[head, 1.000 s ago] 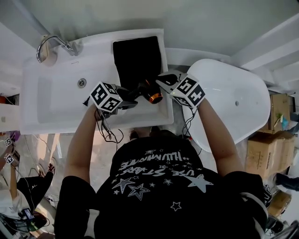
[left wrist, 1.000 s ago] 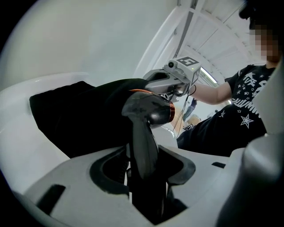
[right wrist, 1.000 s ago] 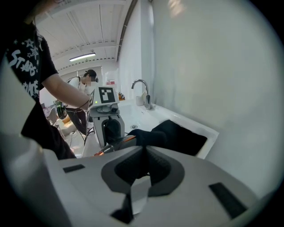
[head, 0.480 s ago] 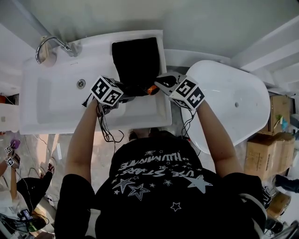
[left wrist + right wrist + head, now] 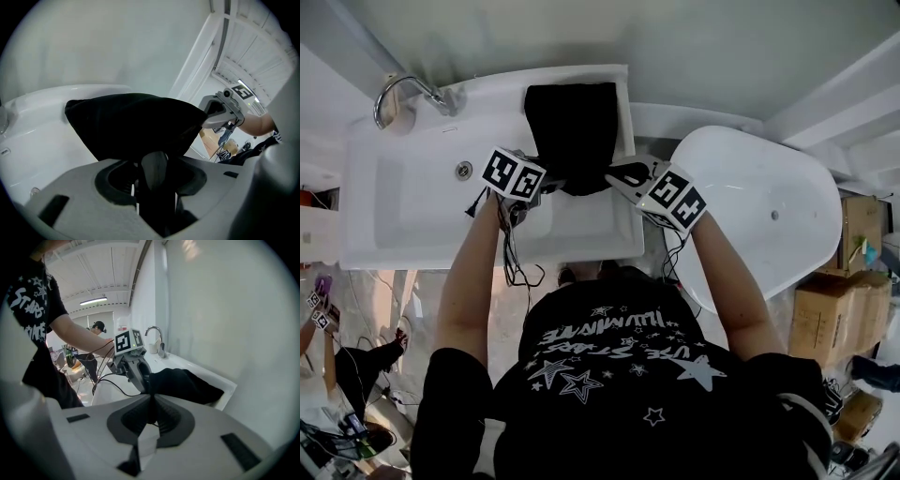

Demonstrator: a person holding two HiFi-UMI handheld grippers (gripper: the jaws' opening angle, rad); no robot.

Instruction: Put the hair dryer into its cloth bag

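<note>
The black cloth bag lies on the right side of the white sink, its mouth toward me. My left gripper is at the mouth, shut on the hair dryer's dark handle. The dryer's body is hidden inside the bag. My right gripper is shut on the right edge of the bag's mouth, and a pinch of black cloth runs from its closed jaws. In the right gripper view the left gripper stands against the bag's opening.
A chrome faucet stands at the sink's back left, with the drain in the basin. A white bathtub is to the right, and cardboard boxes sit beyond it. Black cables hang from the left gripper over the sink's front edge.
The left gripper has moved toward the bag with the dryer. The orange nozzle seen earlier is now out of sight inside the black cloth. The right gripper has kept its hold on the bag's edge.
</note>
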